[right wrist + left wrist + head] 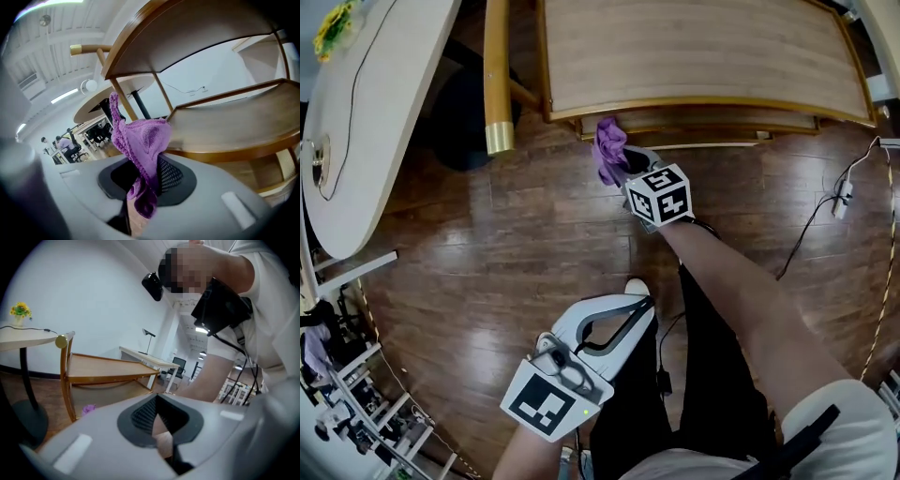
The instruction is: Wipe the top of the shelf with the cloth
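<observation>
Head view is showing me the layout from above. My right gripper (628, 173) is reaching toward the front edge of the wooden shelf (694, 56), near its left end, and the purple cloth (609, 150) is bunching out of its jaws. My left gripper (636, 292) is hanging back by my legs over the dark plank floor (487, 244), well apart from the shelf.

Right gripper view is adding what the overhead angle is hiding. The jaws are clamping tight on a fold of the cloth (143, 145), which is standing up between the pads. The shelf's top board (197, 33) is looming above it, with a lower tier (234, 122) level with the cloth, so the cloth is sitting below the top, not on it.

Left gripper view is showing its jaws (157, 420) pressed together with nothing between them. Beyond them the shelf is appearing side-on, the cloth a small purple patch low by its leg.

A round white table (375, 103) carrying yellow flowers (337, 23) is standing to the left. A white desk (140, 356) and an office chair (178, 364) are sitting farther back in the room.
</observation>
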`<state>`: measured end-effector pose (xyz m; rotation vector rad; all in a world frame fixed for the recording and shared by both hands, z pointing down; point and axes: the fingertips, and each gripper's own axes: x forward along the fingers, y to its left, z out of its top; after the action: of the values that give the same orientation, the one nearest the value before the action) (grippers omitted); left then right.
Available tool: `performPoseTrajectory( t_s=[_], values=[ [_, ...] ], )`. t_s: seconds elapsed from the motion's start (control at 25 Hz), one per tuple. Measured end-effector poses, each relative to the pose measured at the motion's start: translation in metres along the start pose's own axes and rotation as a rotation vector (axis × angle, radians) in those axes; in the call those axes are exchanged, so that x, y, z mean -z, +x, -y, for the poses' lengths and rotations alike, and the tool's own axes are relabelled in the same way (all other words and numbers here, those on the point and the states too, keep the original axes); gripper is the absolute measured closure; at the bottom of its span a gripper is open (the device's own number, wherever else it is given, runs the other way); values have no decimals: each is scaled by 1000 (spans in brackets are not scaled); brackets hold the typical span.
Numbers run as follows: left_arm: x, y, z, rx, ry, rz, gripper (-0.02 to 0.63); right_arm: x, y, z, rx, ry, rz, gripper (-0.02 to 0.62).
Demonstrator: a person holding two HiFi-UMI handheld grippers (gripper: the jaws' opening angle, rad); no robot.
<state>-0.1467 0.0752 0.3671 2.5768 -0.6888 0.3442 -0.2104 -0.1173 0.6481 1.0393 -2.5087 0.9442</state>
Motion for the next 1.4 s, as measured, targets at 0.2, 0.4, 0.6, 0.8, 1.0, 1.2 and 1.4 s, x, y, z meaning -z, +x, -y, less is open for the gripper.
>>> performPoseTrajectory(
  t_s=[0.2,0.4,0.6,0.8,1.0,1.2,1.4],
  values=[
    [8,6,-8,1,13,44,588,11,27,4,17,-114,-39,499],
    [8,31,3,69,18,43,588,18,-14,69,144,-141,-72,499],
    [1,62,22,137,13,32,588,25,-90,150,275,-108,-77,499],
    [-1,96,36,210,28,-6,588,26,-168,232,405,-81,-62,499],
    [1,133,47,293,39,-59,588,27,-244,308,539,-39,-48,499],
    [-4,163,51,344,18,-90,588,32,-312,371,659,-9,-61,499],
    [-16,190,54,374,29,-85,588,34,-361,414,747,9,-73,499]
  ],
)
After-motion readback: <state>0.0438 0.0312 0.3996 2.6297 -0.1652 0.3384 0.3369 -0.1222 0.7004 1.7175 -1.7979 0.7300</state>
